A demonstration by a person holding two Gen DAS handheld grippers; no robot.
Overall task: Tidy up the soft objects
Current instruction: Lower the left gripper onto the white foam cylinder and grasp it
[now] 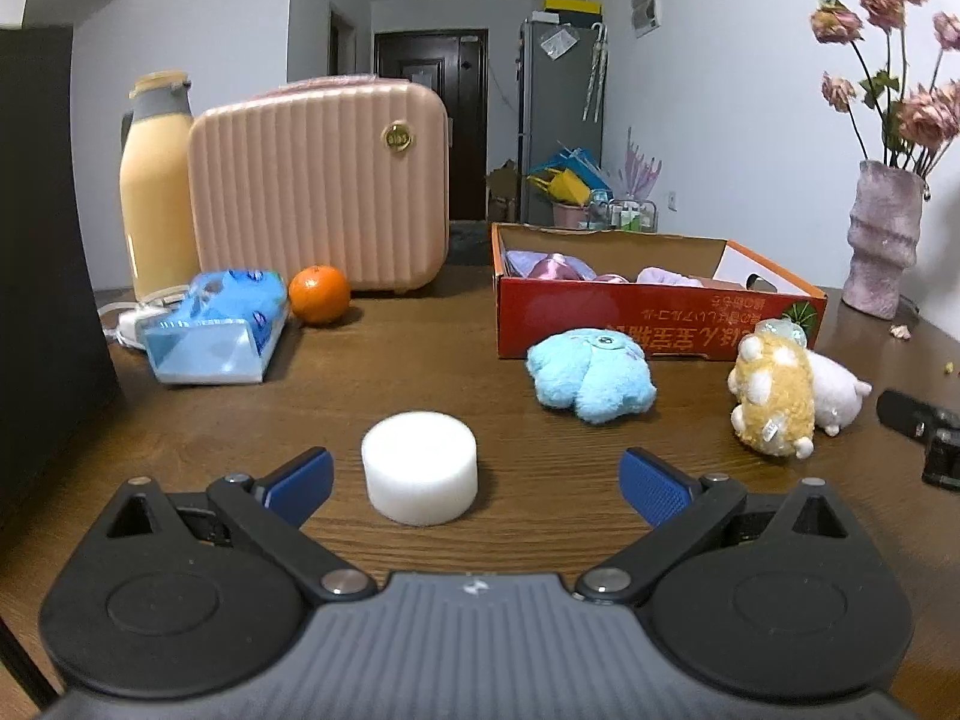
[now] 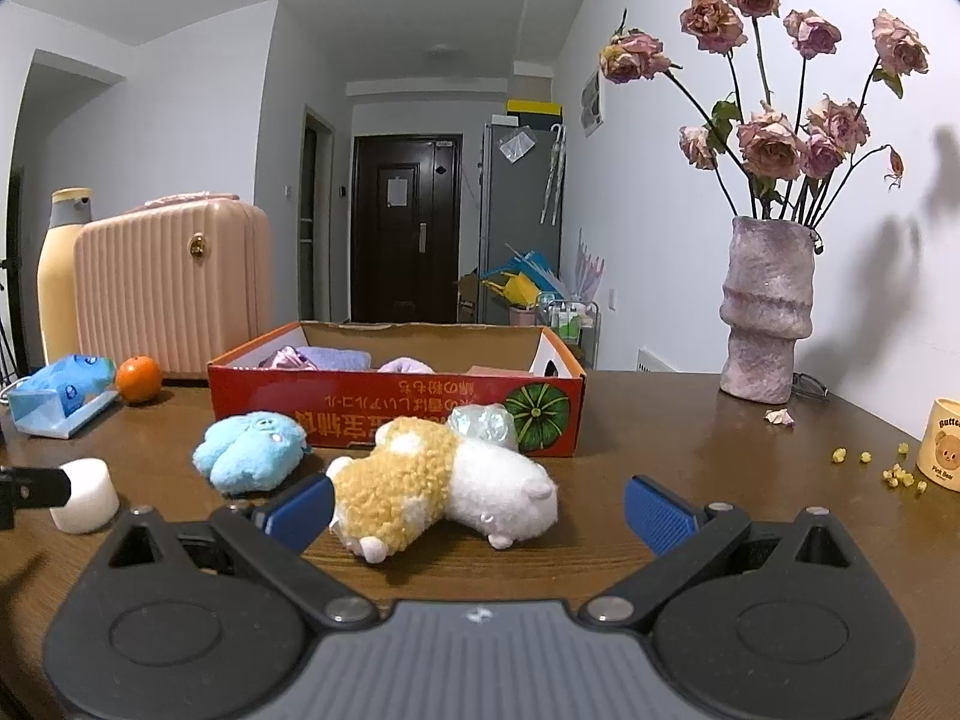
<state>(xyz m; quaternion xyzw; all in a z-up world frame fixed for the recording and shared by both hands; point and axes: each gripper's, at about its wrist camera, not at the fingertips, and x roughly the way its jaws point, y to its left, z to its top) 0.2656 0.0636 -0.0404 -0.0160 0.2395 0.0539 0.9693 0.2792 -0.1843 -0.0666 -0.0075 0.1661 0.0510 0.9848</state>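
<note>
1. The left gripper [image 1: 477,483] hangs low over the tabletop [image 1: 540,480] with its jaws spread wide and holding nothing. The white foam cylinder [image 1: 419,467] stands upright between them, nearer the left jaw and, as far as I can tell, touching neither.

2. That cylinder looks like light, spongy foam. It should squash under a hard squeeze, so I'd take it across its round side wall, about mid-height, and close gently; its matte skin ought to grip the ribbed blue pads well.

3. The right gripper [image 2: 480,507] also has its jaws spread and empty. The tan-and-white plush animal [image 2: 444,480] lies on its side between them, its curly tan half against the left jaw or right beside it.

4. The plush looks light and floppy. A pinch across the thick middle, where tan meets white, seems safer than a leg or ear, which would let it dangle and swing.

5. The blue plush [image 1: 591,375] lies just before the red cardboard box [image 1: 654,315]; it is flat and limp, so the plump centre is the best hold.

6. A small crinkly, iridescent thing [image 2: 485,427] sits behind the plush animal against the box wall; I can't tell what it is.

7. The box already has purple and pink soft pieces inside, so it is my guess for where these go. Its front wall is low, and a modest lift should clear it.
</note>
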